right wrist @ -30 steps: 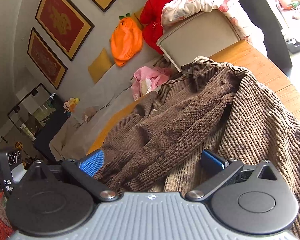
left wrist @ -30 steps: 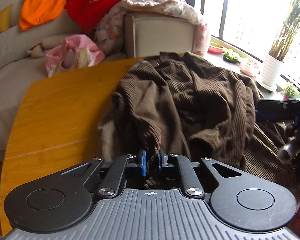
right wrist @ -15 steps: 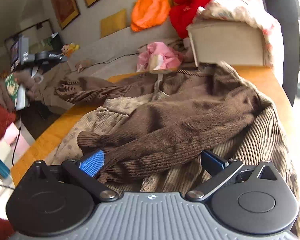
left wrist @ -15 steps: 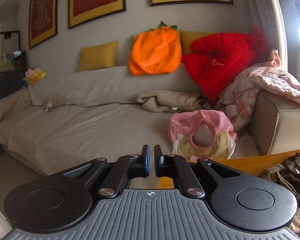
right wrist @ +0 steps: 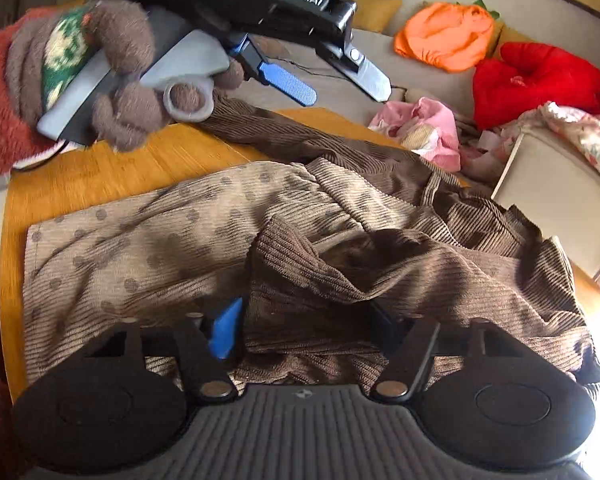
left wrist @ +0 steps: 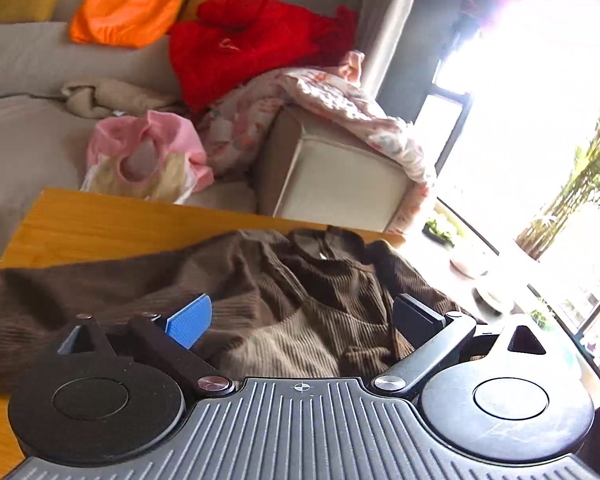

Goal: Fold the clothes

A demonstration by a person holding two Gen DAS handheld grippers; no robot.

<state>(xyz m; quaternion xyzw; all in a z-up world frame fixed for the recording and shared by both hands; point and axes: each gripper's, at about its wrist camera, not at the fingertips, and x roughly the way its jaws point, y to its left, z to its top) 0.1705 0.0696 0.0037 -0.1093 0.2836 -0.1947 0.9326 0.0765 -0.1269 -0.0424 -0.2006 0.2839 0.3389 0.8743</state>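
A brown ribbed corduroy garment [left wrist: 300, 292] with a lighter dotted lining [right wrist: 148, 240] lies crumpled on the wooden table [left wrist: 112, 224]. One sleeve [right wrist: 284, 136] stretches toward the table's far left. My left gripper [left wrist: 300, 316] is open and empty above the garment; it also shows in the right wrist view [right wrist: 340, 84], held by a gloved hand above the sleeve end. My right gripper [right wrist: 304, 320] is open, its jaws on either side of a bunched fold of the garment [right wrist: 300, 272].
A grey sofa [left wrist: 20, 120] behind the table holds an orange cushion [left wrist: 132, 4], a red jacket [left wrist: 244, 48], a pink garment [left wrist: 148, 156] and a floral blanket [left wrist: 340, 108]. A bright window and potted plants [left wrist: 572, 200] are at the right.
My left gripper let go of the sleeve, swung away toward the sofa, then came back over the garment and opened. The sleeve now lies stretched out to the left. My right gripper stays open.
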